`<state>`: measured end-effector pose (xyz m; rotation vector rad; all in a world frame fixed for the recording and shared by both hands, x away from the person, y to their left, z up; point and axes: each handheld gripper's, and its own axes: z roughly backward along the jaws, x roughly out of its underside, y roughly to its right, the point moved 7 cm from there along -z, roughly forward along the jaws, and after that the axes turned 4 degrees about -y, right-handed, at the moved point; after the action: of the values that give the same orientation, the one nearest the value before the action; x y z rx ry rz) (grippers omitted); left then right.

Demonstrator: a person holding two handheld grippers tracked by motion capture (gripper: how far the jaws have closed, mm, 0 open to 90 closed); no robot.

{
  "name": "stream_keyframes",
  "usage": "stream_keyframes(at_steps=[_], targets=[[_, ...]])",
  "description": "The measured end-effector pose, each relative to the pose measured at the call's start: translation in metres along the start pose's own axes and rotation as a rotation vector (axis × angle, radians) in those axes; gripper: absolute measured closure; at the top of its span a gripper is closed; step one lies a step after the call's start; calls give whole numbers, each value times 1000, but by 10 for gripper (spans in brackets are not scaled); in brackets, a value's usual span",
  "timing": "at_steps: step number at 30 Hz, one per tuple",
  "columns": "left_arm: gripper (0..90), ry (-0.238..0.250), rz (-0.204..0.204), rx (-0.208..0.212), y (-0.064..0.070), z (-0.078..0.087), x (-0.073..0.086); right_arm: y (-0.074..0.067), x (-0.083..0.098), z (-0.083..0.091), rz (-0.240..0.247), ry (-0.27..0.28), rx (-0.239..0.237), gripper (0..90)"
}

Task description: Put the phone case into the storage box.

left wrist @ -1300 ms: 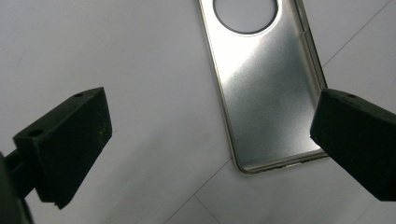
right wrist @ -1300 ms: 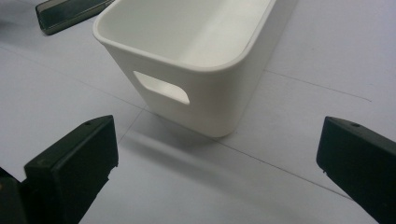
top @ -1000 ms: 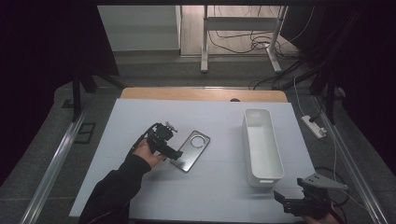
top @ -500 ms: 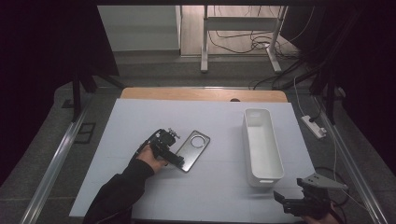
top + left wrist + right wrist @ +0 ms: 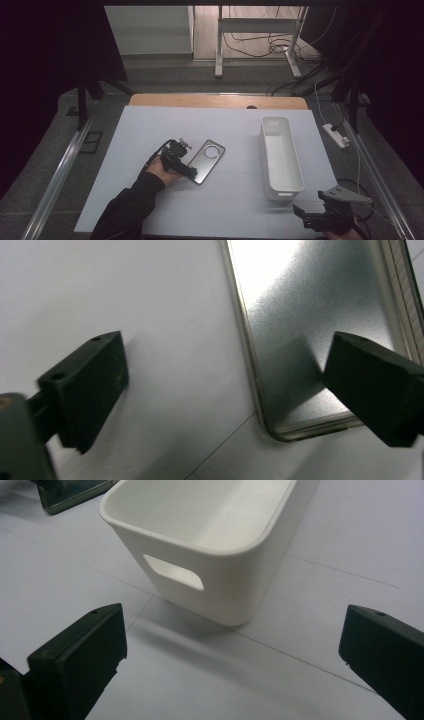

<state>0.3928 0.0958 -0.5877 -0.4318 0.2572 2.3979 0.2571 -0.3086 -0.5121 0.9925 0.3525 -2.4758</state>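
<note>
While the left gripper (image 5: 186, 164) sits low over the white table (image 5: 150, 130), its jaws stand wide apart and hold nothing. One jaw is over the bare table surface and the other over the lower corner of a flat metal tin (image 5: 206, 161) that lies just beside it. In the left gripper view the tin (image 5: 320, 330) shows a brushed silvery face with a raised rim and a rounded corner, and the right-hand jaw casts a shadow on it; whether that jaw touches the metal cannot be told. From the high view the tin lies at a slant near the middle of the table, with a round mark near its far end.

A person's left hand (image 5: 162, 172), in a dark sleeve, holds this gripper from the near side.

Well apart to the right, a long white plastic bin (image 5: 281, 155) stands upright on the table, its long side running away from the person. In the right gripper view the bin (image 5: 210, 545) is empty and shows a slot handle cut in its near end wall.

The right gripper (image 5: 312, 216) is at the near right corner of the table, just short of the bin, with its jaws spread wide and nothing between them but table.
</note>
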Motion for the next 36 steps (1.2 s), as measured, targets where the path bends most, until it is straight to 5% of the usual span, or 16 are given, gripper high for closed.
stream_keyframes(at_steps=[7, 14, 20, 29, 36], targets=[[306, 18, -21, 14, 5, 6, 0, 0, 0, -1, 3, -3, 2, 0], [534, 27, 26, 18, 3, 9, 0, -1, 0, -1, 5, -5, 1, 0], [792, 35, 49, 79, 8, 10, 0, -1, 0, -1, 7, -8, 2, 0], [880, 50, 119, 83, 7, 10, 0, -1, 0, -1, 10, -11, 1, 0], [894, 74, 107, 97, 6, 9, 1, -1, 0, -1, 7, -6, -1, 0]])
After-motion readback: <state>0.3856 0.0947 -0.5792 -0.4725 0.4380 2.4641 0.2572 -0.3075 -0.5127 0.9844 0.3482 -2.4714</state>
